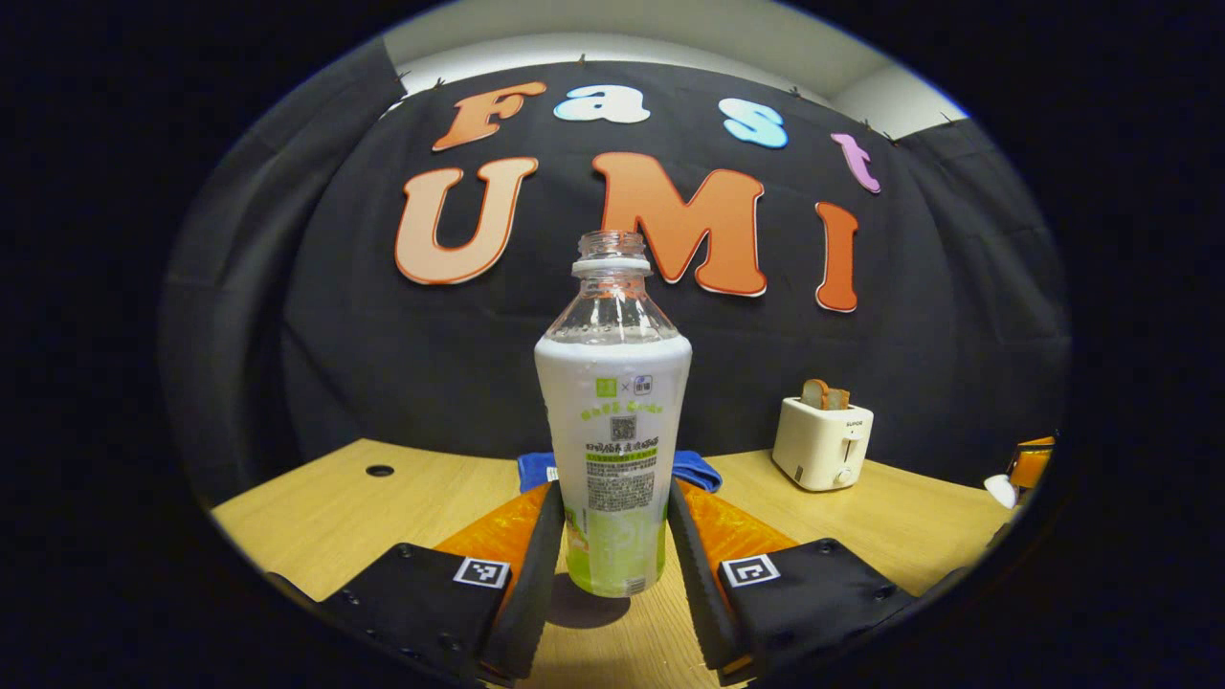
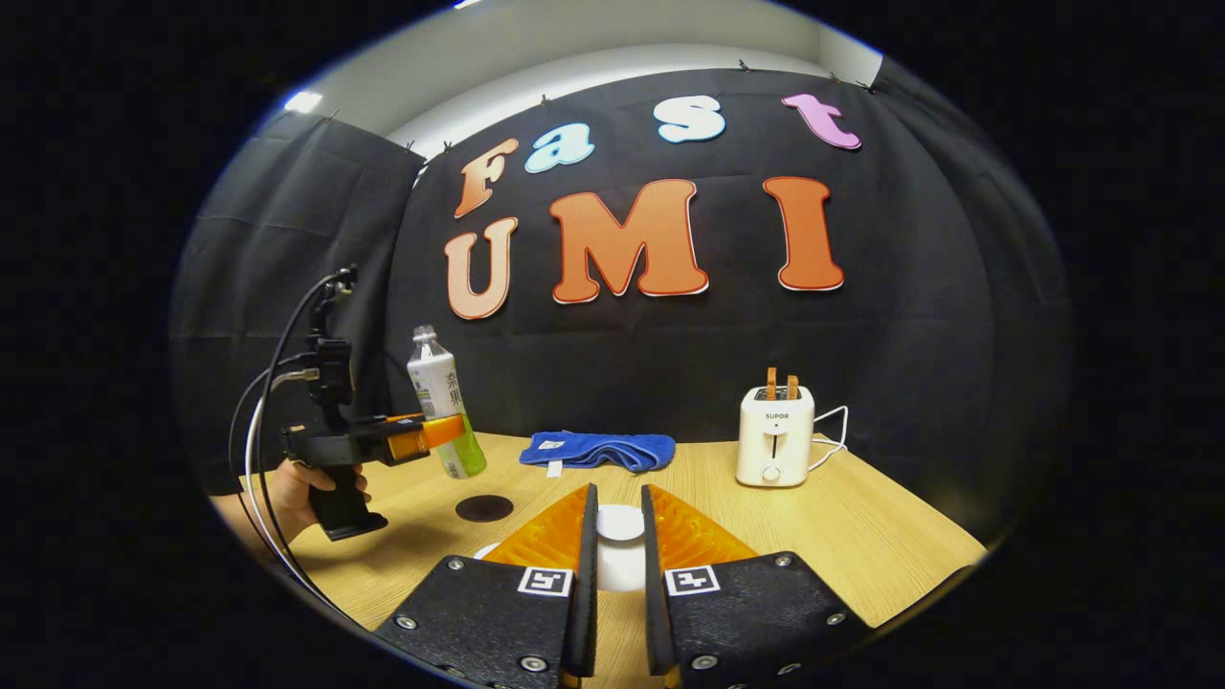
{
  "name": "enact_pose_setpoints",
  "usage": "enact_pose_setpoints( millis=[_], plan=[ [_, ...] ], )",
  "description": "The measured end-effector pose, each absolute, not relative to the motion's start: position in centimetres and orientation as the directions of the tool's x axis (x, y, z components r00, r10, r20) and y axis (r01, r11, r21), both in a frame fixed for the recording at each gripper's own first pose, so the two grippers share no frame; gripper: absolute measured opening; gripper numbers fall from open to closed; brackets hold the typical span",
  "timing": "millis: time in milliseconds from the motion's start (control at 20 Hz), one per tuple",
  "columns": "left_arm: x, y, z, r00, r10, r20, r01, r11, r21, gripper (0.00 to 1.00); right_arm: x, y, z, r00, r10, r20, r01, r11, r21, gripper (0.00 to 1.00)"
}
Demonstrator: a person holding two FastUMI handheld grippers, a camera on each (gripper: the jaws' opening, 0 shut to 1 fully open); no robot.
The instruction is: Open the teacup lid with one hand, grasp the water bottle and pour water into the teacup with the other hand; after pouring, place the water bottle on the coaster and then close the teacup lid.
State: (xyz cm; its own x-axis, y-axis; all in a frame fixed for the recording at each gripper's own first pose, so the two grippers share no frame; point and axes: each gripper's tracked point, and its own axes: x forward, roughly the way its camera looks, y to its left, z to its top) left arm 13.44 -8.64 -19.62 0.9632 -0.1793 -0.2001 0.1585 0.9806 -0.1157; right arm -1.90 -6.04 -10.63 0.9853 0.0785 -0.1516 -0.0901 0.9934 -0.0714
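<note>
A: Left gripper?
B: Clamped on the bottle, lifted, tilted above the bench's left edge, near the coaster.
A: Right gripper?
B: Nearly closed around the lid; contact unclear.

Both cams low, wall-facing (shared toaster, bottle).

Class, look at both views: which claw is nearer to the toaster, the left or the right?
Right. The right claw sits near the table's middle, with the toaster just ahead to its right. The left claw, shut on the bottle, is across the table.
</note>
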Motion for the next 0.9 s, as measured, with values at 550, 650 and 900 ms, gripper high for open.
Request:
enact_pose_setpoints(
  millis=[550,650,900],
  plan=[
    [15.9,-7.6,-26.7,0.922,-0.132,-0.363,0.107,0.990,-0.089,0.64,-1.7,-5.5,-11.8,0.979,0.090,-0.181,-0.107,0.991,-0.085,0.21],
    [16.0,-7.5,-27.3,0.919,-0.126,-0.373,0.103,0.991,-0.081,0.64,-1.7,-5.6,-12.1,0.979,0.086,-0.187,-0.104,0.991,-0.087,0.21],
    [16.1,-7.2,-29.0,0.903,-0.124,-0.412,0.097,0.992,-0.085,0.65,-1.6,-5.3,-12.7,0.976,0.093,-0.196,-0.111,0.990,-0.084,0.21]
  ],
)
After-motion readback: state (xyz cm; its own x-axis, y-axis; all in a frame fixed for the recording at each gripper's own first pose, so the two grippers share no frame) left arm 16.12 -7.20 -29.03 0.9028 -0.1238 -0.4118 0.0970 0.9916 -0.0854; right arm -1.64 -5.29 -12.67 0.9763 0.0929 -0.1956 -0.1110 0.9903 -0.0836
